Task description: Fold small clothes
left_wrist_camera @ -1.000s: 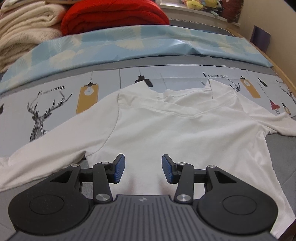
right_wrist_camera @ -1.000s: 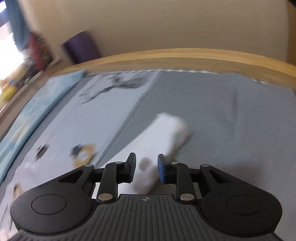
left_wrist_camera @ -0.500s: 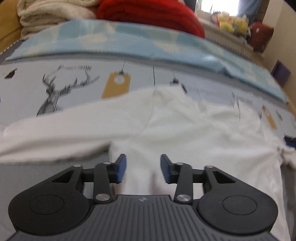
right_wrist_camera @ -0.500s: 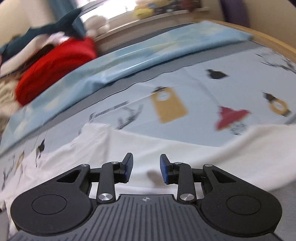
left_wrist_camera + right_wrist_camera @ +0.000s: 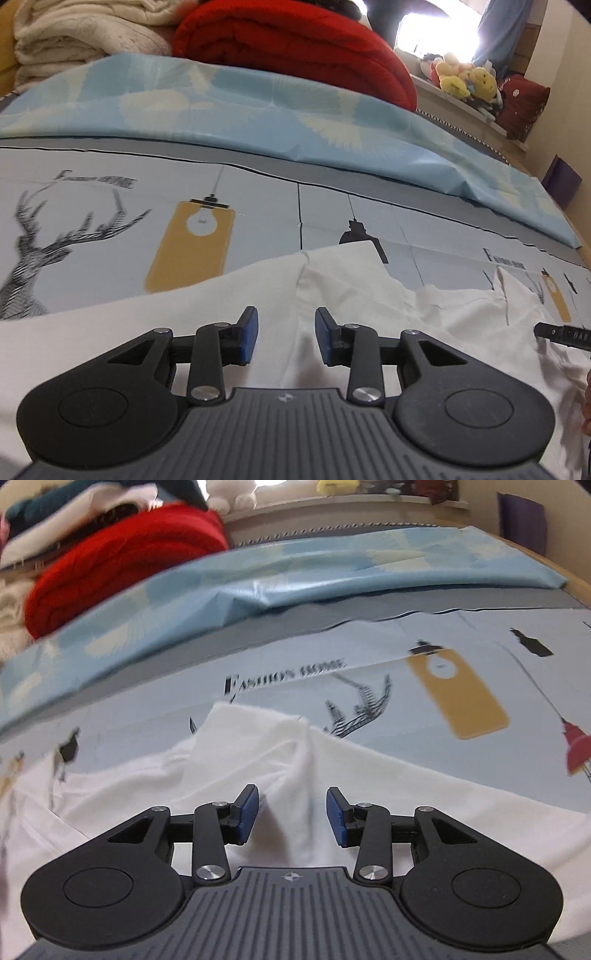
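A white long-sleeved top (image 5: 351, 280) lies spread on the printed bedsheet (image 5: 110, 229). My left gripper (image 5: 284, 336) is open, low over the top's left shoulder seam, with cloth between its blue pads. The tip of the other gripper (image 5: 565, 334) shows at the right edge of the left wrist view. In the right wrist view the top (image 5: 258, 746) shows its right shoulder and collar corner. My right gripper (image 5: 291, 812) is open, low over a raised ridge of cloth at that shoulder.
A light blue folded sheet (image 5: 258, 107) lies across the bed behind the top. A red blanket (image 5: 295, 48) and cream blankets (image 5: 74, 40) are stacked behind it. Plush toys (image 5: 465, 77) sit on a ledge. A wooden bed edge (image 5: 546, 557) runs along the right.
Both grippers swung toward the top's shoulders and came lower and closer to the cloth. The right gripper left the sleeve end and its jaws opened wider.
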`<state>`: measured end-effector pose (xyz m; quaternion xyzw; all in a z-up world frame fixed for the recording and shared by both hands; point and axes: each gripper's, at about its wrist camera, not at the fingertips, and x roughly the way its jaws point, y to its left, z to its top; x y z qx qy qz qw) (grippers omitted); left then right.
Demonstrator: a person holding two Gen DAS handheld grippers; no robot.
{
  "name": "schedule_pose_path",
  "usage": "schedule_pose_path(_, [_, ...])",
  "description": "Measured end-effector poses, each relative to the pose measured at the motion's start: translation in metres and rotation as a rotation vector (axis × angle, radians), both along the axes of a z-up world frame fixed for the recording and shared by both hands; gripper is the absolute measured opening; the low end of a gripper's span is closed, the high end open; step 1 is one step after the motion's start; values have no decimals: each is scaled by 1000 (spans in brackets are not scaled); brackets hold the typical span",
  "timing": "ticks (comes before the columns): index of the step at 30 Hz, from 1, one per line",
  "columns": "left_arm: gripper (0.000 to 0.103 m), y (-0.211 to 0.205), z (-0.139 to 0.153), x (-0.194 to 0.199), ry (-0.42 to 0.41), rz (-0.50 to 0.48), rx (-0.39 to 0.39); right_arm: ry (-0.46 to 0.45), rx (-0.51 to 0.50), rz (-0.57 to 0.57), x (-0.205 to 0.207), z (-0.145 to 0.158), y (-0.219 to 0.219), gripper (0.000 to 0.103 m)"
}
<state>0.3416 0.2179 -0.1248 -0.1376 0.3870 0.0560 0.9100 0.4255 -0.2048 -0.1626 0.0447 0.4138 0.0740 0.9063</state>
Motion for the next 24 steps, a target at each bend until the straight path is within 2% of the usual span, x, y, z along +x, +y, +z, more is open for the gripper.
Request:
schedule_pose_path(1, [40, 0, -4, 7, 1, -2, 2, -25, -28, 4, 0, -1, 6, 43])
schedule_pose_path(2, [40, -1, -8, 13, 5, -4, 6, -41, -46, 10, 1, -2, 10, 37])
schedule_pose_path(4, [38, -1, -18, 25, 23, -8, 20, -66, -50, 29, 2, -3, 15, 20])
schedule_pose_path(5, [31, -2, -22, 30, 33, -17, 36, -79, -53, 42, 3, -4, 18, 12])
schedule_pose_path(6, [5, -2, -24, 34, 19, -26, 61, -96, -55, 52, 3, -4, 21, 11])
schedule_pose_path(7, [1, -2, -24, 36, 9, -21, 101, -118, -56, 59, 3, -3, 23, 10])
schedule_pose_path(8, [1, 1, -22, 38, -3, -2, 131, -145, -48, 59, 2, -1, 23, 10])
schedule_pose_path(10, [1, 8, -17, 37, -53, 39, 109, -217, -6, 47, 1, 8, 22, 10])
schedule_pose_path(12, [1, 9, -11, 35, -95, 40, 120, -255, -21, 35, 3, 16, 25, 13])
schedule_pose_path(13, [2, 8, -8, 35, -92, 33, 141, -243, -40, 29, 6, 16, 26, 18])
schedule_pose_path(15, [4, 8, -4, 35, -68, 36, 160, -178, -40, 37, 11, 15, 23, 18])
schedule_pose_path(18, [13, 9, 9, 20, -86, 10, 97, -171, -58, -28, 4, 19, 11, 22])
schedule_pose_path(20, [13, 3, 17, 10, -95, -44, 69, -168, -26, -38, -4, 22, -2, 23])
schedule_pose_path(21, [13, 1, 19, 5, -88, -79, 29, -147, -20, -27, -8, 20, -10, 23])
schedule_pose_path(23, [14, -3, 16, -5, -43, -144, -79, -13, -48, -35, -12, 8, -28, 23])
schedule_pose_path(24, [16, -5, 10, -8, 2, -156, -105, 37, -55, -58, -16, 3, -39, 24])
